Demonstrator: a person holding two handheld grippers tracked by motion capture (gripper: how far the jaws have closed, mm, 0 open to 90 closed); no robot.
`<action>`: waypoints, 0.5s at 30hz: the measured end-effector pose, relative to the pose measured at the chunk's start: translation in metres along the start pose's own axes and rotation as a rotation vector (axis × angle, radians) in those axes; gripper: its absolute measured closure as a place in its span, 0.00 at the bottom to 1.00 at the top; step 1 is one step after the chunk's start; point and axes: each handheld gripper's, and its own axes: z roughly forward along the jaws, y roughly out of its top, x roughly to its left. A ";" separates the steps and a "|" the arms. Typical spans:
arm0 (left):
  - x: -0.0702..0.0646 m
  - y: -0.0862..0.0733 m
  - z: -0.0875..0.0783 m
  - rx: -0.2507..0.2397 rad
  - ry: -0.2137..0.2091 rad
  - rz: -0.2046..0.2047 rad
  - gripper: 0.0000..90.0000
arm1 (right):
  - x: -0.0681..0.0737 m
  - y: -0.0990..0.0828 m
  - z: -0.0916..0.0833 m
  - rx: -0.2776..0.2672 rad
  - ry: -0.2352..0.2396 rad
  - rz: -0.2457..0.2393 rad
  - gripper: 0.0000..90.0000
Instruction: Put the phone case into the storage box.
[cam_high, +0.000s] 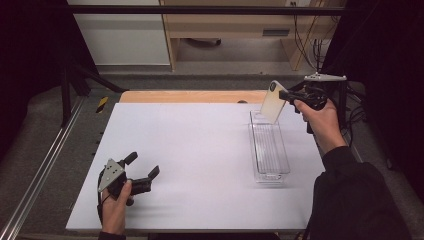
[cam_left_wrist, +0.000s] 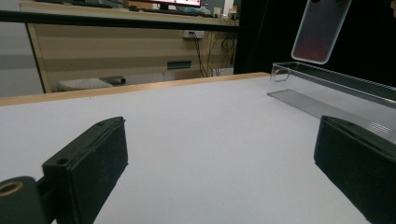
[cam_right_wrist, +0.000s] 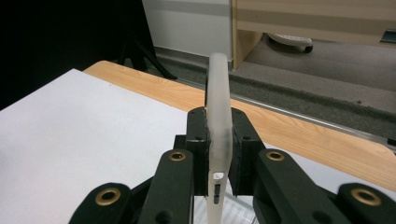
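I have the translucent phone case (cam_high: 273, 102) clamped edge-on in my right gripper (cam_high: 286, 95), hanging tilted just above the far end of the clear tray (cam_high: 270, 172) at about two o'clock on the white table (cam_high: 190, 165). I judge this the placing step: next I must lower it between the tray walls, then release. My left gripper (cam_high: 142, 167) rests at seven o'clock, jaws wide and empty.

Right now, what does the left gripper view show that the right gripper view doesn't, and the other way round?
Left gripper view: the left tongs wide open over the white table with nothing between them, the clear bin standing on the table, and the phone case seen flat-on, hanging above the bin's far end.

Right gripper view: the right tongs shut on the case's edge, the case seen edge-on with its side cutouts.

Both: the case, the white table, its wooden edge.
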 end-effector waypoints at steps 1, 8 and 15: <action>0.000 0.000 0.000 0.000 0.000 0.001 0.03 | -0.001 -0.001 0.000 0.000 -0.001 0.001 0.90; 0.000 0.000 0.000 0.000 -0.002 0.002 0.03 | -0.003 -0.008 0.004 0.011 0.002 0.009 0.90; 0.000 0.000 0.000 0.002 0.001 0.002 0.03 | -0.005 -0.014 0.008 0.021 0.004 0.017 0.90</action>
